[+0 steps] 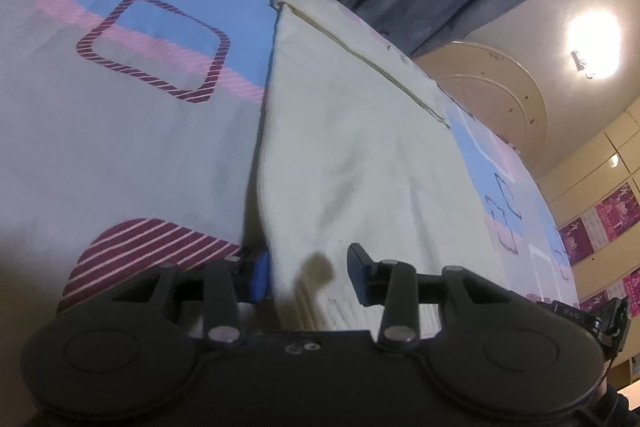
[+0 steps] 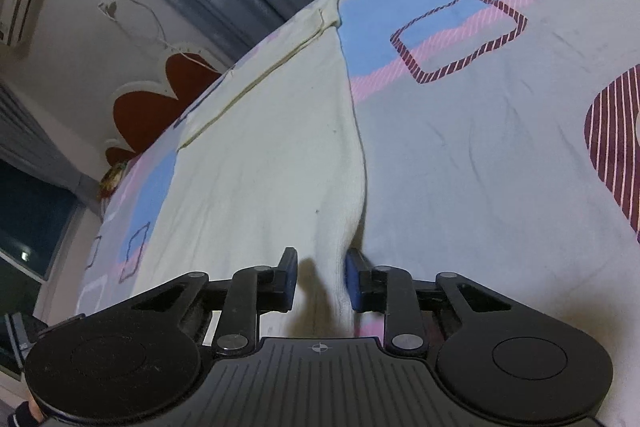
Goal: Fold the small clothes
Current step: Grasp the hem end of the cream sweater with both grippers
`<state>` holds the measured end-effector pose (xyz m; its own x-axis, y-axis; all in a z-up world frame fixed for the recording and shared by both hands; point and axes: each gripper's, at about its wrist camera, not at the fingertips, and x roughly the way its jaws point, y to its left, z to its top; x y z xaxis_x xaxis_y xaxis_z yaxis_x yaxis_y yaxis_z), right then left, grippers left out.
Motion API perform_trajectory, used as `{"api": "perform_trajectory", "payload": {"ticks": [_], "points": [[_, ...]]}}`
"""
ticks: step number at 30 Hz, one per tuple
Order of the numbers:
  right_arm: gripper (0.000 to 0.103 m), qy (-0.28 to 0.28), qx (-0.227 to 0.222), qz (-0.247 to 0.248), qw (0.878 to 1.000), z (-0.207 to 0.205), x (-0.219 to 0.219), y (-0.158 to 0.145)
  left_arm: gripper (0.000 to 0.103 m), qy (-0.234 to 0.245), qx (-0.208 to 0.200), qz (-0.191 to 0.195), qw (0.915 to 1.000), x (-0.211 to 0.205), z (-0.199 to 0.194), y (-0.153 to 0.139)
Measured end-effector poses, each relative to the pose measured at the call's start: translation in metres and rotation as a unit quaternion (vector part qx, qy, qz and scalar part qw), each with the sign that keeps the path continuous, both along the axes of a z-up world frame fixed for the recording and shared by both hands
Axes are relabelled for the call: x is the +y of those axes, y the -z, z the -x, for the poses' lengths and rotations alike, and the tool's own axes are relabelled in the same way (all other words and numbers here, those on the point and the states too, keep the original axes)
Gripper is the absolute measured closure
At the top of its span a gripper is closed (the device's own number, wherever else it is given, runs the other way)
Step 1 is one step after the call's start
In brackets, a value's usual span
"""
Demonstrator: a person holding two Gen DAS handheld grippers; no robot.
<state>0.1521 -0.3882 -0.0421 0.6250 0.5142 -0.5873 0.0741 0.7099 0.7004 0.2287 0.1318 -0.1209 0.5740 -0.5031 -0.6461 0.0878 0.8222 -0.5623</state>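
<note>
We judge the folding barely begun: the cream cloth (image 1: 348,131) lies flat on the patterned bedsheet (image 1: 120,147). Our left claw (image 1: 310,277) and right claw (image 2: 320,279) stand part open, each straddling a near corner; whether they pinch is unclear.

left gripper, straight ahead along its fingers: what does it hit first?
Probably the cream garment: its near edge already lies between the open fingers of the left gripper, spreading forward over the bedsheet. Depth is unclear.
</note>
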Motion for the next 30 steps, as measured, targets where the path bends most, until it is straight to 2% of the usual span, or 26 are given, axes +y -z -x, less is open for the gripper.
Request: {"api": "perform_trajectory", "payload": {"ticks": [8,12,16,21,23,24,26,27,28,30], "points": [[0.076,0.022,-0.016,-0.010,1.000,-0.020,-0.012,0.004,0.063,0.013,0.002,-0.001,0.9999,0.004,-0.011,-0.002],[0.076,-0.002,0.004,-0.089,0.996,-0.038,-0.019,0.022,0.063,0.004,0.006,0.028,0.9996,0.007,-0.016,0.004],[0.076,-0.040,-0.004,-0.112,0.993,-0.024,-0.014,0.022,0.066,0.007,0.006,0.045,0.9989,0.013,-0.009,0.006],[0.077,-0.044,-0.014,-0.073,0.996,-0.003,-0.009,0.013,0.080,-0.002,0.004,0.036,0.9993,0.017,-0.002,0.010],[0.098,-0.043,-0.011,-0.054,0.998,-0.004,-0.005,0.009,0.089,-0.004,0.005,0.032,0.9995,0.017,-0.003,0.010],[0.101,-0.045,-0.011,-0.037,0.998,-0.006,-0.003,0.007,0.101,-0.009,0.006,0.028,0.9996,0.016,-0.003,0.009],[0.101,-0.054,-0.024,-0.014,0.998,-0.006,0.002,-0.004,0.101,-0.030,-0.005,0.099,0.9946,0.027,0.002,0.006],[0.101,-0.056,-0.039,-0.015,0.998,-0.003,0.003,-0.010,0.101,-0.034,-0.023,0.109,0.9932,0.029,0.005,-0.001],[0.101,-0.056,-0.056,-0.016,0.997,-0.001,0.003,-0.019,0.101,-0.034,-0.038,0.092,0.9944,0.029,0.008,-0.008],[0.101,-0.055,-0.079,-0.007,0.995,0.003,0.003,-0.029,0.101,-0.026,-0.039,0.042,0.9980,0.025,0.008,-0.008]]}}
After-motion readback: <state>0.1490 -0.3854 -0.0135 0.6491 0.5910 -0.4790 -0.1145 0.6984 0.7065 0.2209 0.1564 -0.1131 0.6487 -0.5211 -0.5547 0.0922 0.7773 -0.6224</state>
